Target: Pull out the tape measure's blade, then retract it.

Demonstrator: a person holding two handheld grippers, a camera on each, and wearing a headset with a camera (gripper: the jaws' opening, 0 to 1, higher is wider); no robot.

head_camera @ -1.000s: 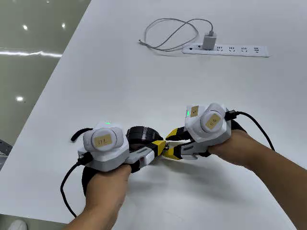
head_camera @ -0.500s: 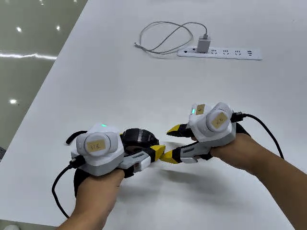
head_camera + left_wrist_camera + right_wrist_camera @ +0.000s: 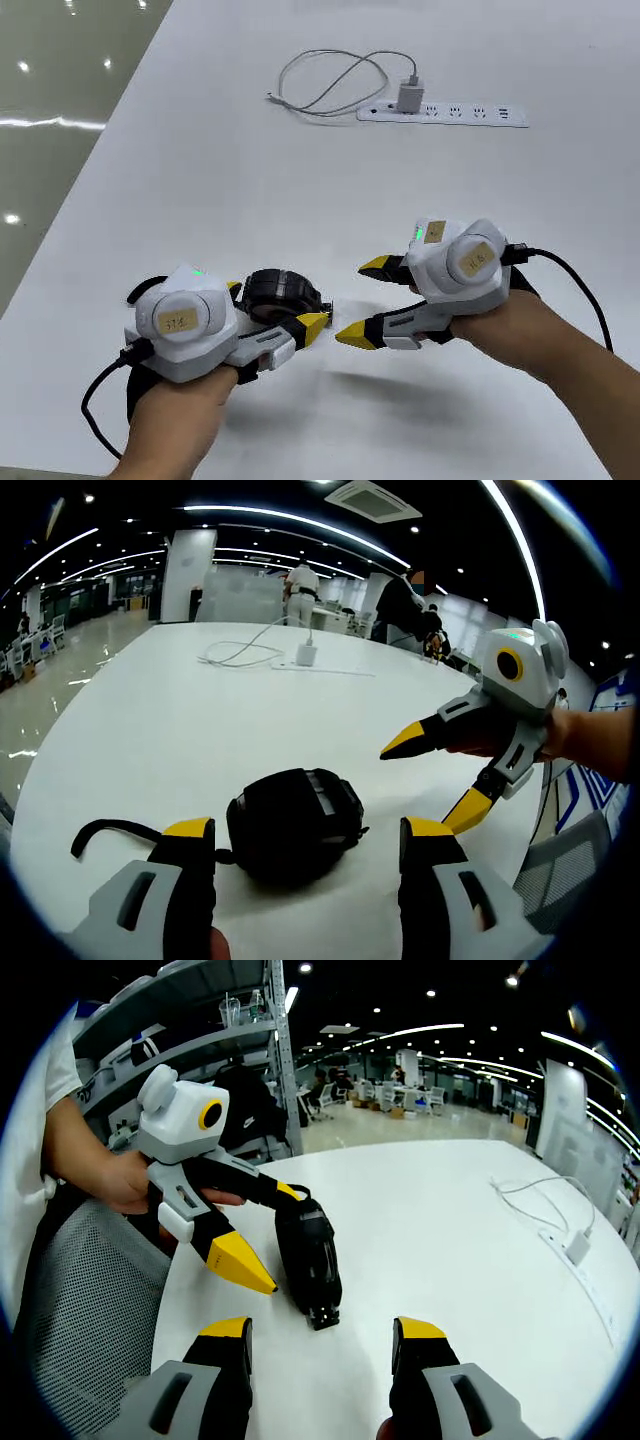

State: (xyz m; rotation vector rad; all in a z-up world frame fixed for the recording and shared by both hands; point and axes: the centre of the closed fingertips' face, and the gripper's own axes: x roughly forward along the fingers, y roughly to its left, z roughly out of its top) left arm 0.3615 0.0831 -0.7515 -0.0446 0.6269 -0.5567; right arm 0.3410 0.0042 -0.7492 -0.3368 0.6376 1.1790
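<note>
The black tape measure (image 3: 282, 290) is seen lying on the white tabletop (image 3: 300, 180) at the near left. It is flanked by the spread fingers of the left gripper (image 3: 272, 306), which are not pressed onto it. The right gripper (image 3: 366, 300) is held just right of it, its fingers spread and empty.

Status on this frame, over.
Left gripper open, jaws astride the tape measure. Right gripper open, apart from it. Nothing pulled out, nothing in the way.
</note>
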